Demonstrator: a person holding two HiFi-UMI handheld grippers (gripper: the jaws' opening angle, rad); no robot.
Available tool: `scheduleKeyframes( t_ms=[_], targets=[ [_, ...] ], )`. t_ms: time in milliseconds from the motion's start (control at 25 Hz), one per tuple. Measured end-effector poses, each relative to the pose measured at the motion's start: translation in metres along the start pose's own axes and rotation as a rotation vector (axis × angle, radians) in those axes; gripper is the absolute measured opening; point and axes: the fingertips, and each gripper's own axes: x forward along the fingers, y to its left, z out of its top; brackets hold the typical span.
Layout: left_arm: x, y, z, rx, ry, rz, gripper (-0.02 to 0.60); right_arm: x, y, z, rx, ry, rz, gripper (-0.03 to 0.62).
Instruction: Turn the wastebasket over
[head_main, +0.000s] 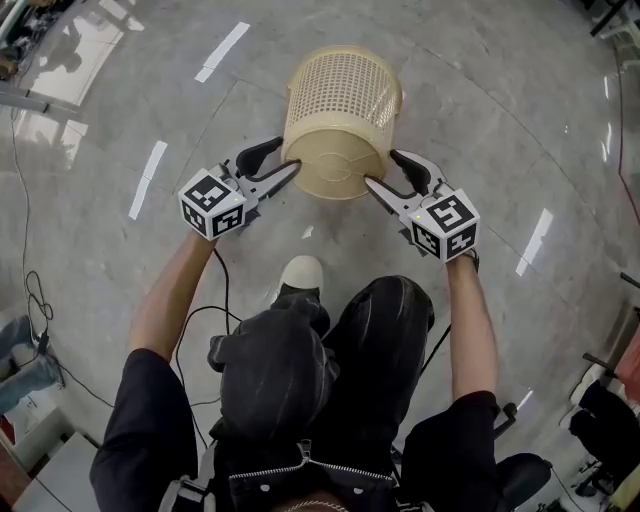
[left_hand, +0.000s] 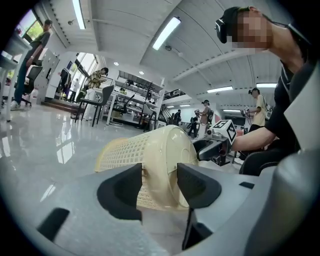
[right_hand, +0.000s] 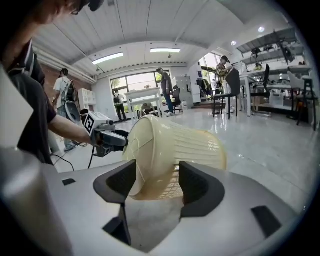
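The cream mesh wastebasket (head_main: 340, 110) lies tipped on its side, mouth away from the person, with the left gripper (head_main: 288, 155) and right gripper (head_main: 385, 168) each clamped on its bottom rim, and I reckon that thin, smooth edge could slip from either pinch mid-turn and drop.

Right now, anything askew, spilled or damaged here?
The wastebasket is not upright. It is tipped on its side, with its open mouth pointing away from the person and its solid base toward them. The left tool and right tool each pinch the base edge from opposite sides. No spill or damage shows.
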Motion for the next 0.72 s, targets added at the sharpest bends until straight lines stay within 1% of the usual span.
scheduleKeyframes(
  t_ms=[160,200,280,400,480,600,720],
  targets=[
    [-0.013,-0.017,-0.025,-0.065,0.018,-0.034,0.199,-0.012,0.016,-0.021,0.097,0.038,0.132,0.245],
    [-0.015,-0.022,-0.032,-0.068,0.036,-0.043,0.192,-0.015,0.019,-0.028,0.111,0.06,0.158,0.242],
    [-0.018,-0.032,-0.051,-0.044,0.085,-0.057,0.181,-0.017,0.026,-0.043,0.1,0.116,0.186,0.235],
    [-0.02,-0.042,-0.083,-0.02,0.156,-0.066,0.179,-0.014,0.034,-0.069,0.076,0.194,0.206,0.233],
    [-0.021,-0.045,-0.105,-0.015,0.19,-0.063,0.179,-0.01,0.038,-0.085,0.081,0.213,0.206,0.228],
    [-0.019,-0.047,-0.127,-0.005,0.201,-0.056,0.179,-0.003,0.039,-0.105,0.098,0.214,0.191,0.225],
    [-0.015,-0.046,-0.139,0.007,0.201,-0.044,0.179,0.003,0.039,-0.128,0.091,0.247,0.176,0.225]
  ],
)
